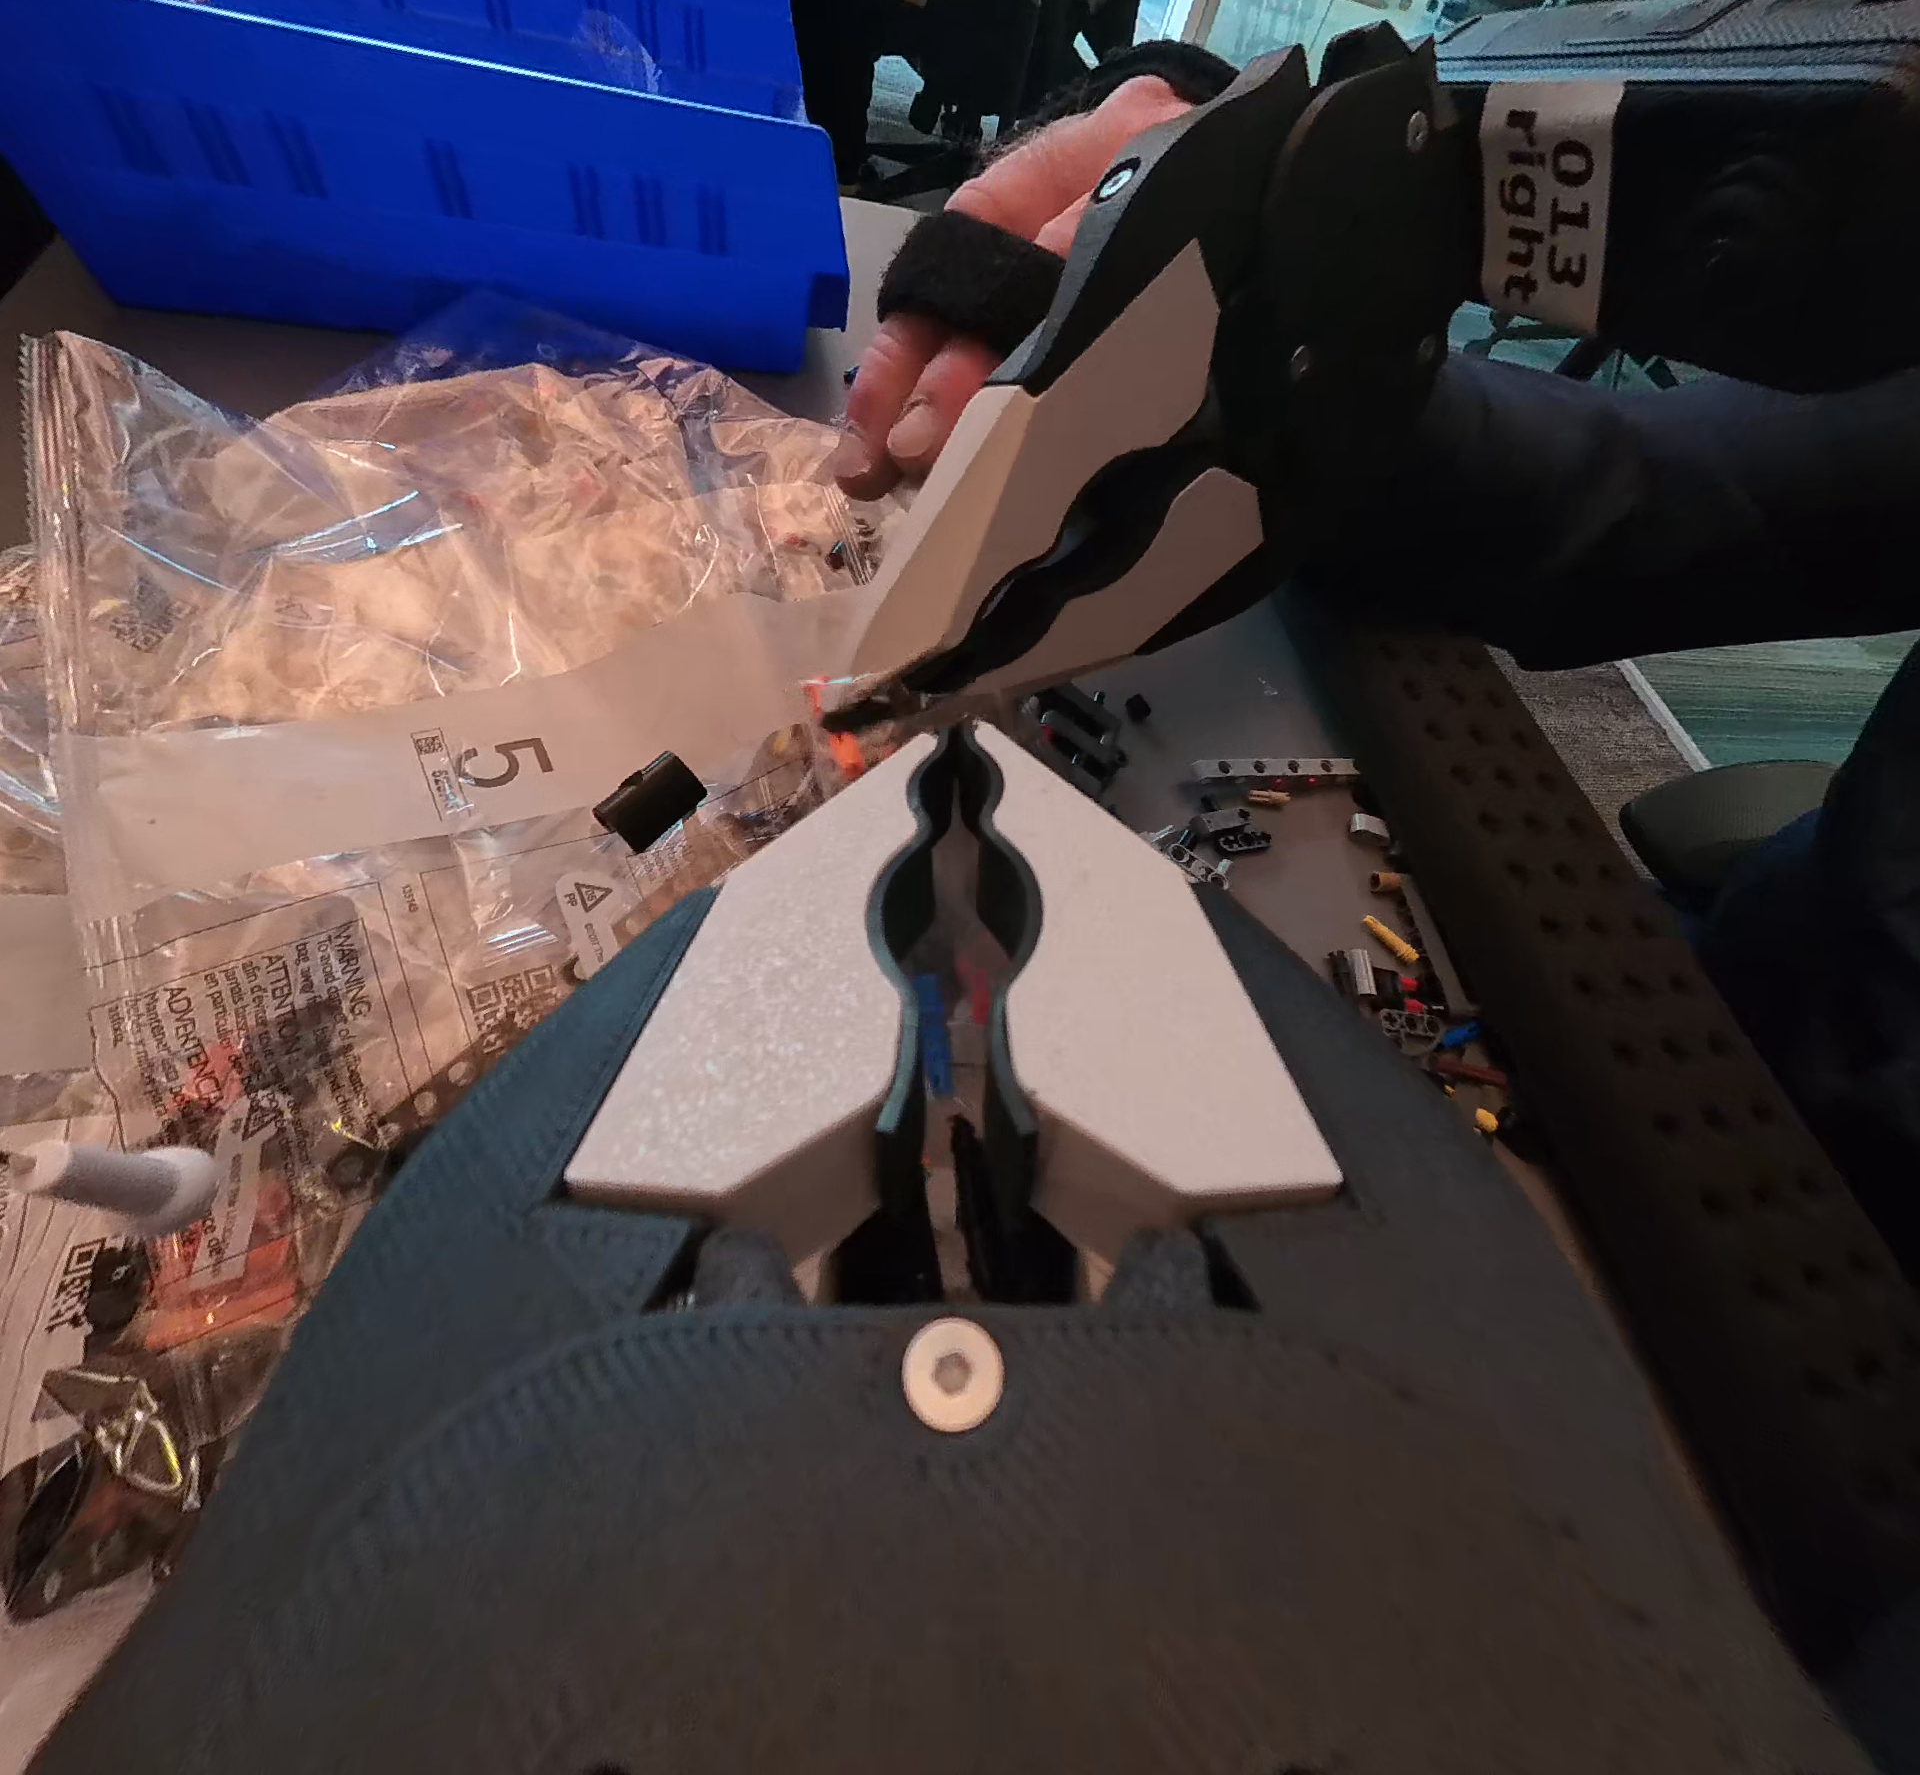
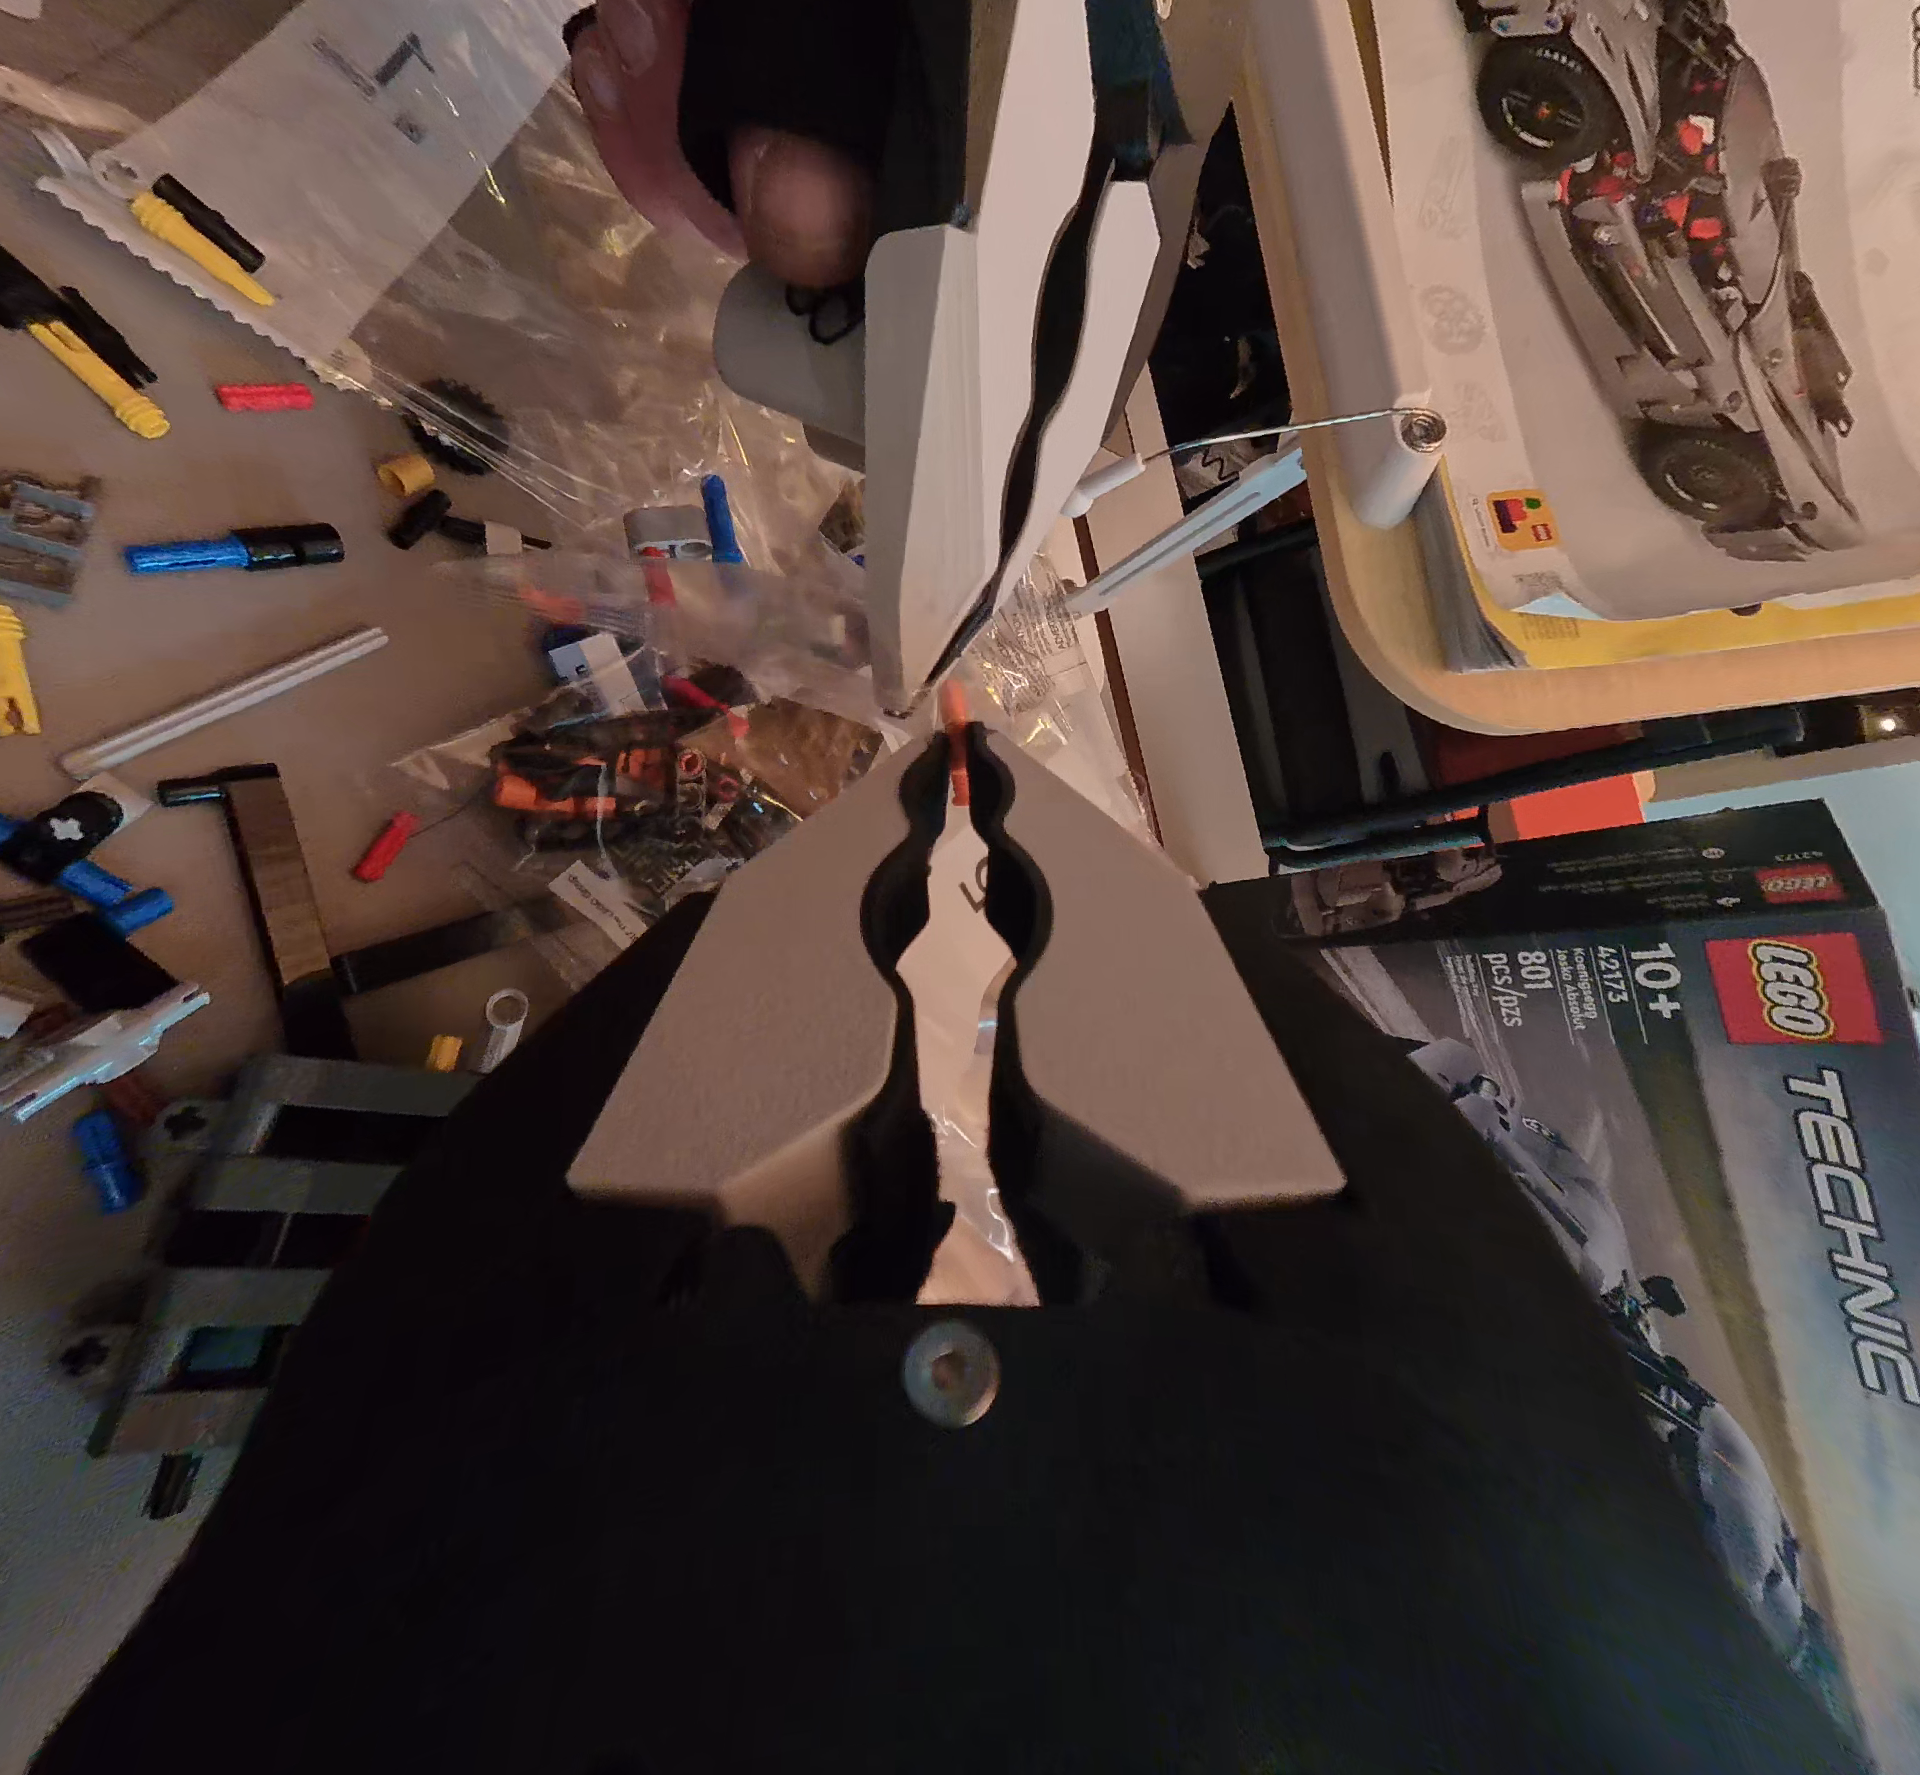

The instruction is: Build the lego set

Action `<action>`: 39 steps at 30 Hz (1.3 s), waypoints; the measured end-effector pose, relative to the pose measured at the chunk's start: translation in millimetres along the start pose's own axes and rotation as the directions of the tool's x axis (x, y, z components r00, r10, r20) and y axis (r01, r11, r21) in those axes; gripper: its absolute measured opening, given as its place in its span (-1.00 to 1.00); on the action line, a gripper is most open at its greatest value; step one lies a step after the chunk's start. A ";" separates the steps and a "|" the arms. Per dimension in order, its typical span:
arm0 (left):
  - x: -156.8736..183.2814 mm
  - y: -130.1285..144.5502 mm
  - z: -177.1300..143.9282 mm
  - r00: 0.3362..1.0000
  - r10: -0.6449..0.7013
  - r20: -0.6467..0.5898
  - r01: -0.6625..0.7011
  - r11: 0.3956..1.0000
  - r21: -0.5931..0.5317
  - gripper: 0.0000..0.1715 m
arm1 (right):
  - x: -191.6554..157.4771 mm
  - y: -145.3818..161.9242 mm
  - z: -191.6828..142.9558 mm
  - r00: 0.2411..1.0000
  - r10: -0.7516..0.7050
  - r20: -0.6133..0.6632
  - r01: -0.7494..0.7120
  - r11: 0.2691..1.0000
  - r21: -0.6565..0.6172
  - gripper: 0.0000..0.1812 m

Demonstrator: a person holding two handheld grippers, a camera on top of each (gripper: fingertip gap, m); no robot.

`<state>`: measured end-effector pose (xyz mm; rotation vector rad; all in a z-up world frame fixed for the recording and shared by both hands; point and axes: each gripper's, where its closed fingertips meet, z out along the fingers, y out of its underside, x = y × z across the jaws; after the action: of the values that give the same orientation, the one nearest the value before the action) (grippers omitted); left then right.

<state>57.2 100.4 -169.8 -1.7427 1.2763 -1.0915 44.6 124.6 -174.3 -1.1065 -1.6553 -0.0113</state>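
The right claw [image 2: 961, 757] pinches a small orange pin [image 2: 957, 769] over the parts bags [image 1: 395, 686] on the bench while the left claw [image 1: 958, 749] (pressed together, apparently empty) meets it tip to tip, so a careless handover could drop the pin among the bags.

The two grippers meet tip to tip above the table [image 1: 1226, 717]: the right gripper [image 1: 883, 686] comes in from the right, over the tips of the left gripper [image 1: 961, 738]. A small pin [image 2: 956, 749] sits between the right gripper's tips. Left of them lies a heap of plastic bags [image 1: 343, 582], with a bin [image 1: 416, 115] behind it. Loose pieces [image 1: 1392, 967] lie scattered to the right. In the right wrist view, the box [image 2: 1683, 1102] lies right of the grippers, below the instruction booklet [image 2: 1662, 219].
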 end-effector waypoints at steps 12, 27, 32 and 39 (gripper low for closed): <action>4.5 -4.9 -3.1 1.000 0.001 -0.031 0.000 0.999 0.040 -1.00 | -6.7 -6.7 -5.2 0.999 -0.001 0.047 -0.001 0.999 0.047 -1.00; 12.0 -14.4 -6.9 0.997 0.004 -0.080 0.005 0.995 0.104 -1.00 | 2.8 -15.1 -12.8 1.000 0.015 0.003 -0.015 0.995 0.096 -0.99; 13.3 -21.5 -11.6 0.995 0.007 -0.097 0.009 0.987 0.159 -1.00 | 9.9 -18.5 -17.2 0.999 0.040 -0.021 -0.038 0.993 0.116 -0.90; 13.1 -26.1 -14.6 0.994 0.006 -0.111 0.016 0.979 0.203 -1.00 | 12.1 -24.7 -21.7 0.999 0.046 -0.029 -0.041 0.988 0.147 -0.87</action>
<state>55.4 93.9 -137.9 -1.5515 1.1807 -1.2906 45.2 107.3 -143.8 -1.0250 -1.5767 0.1182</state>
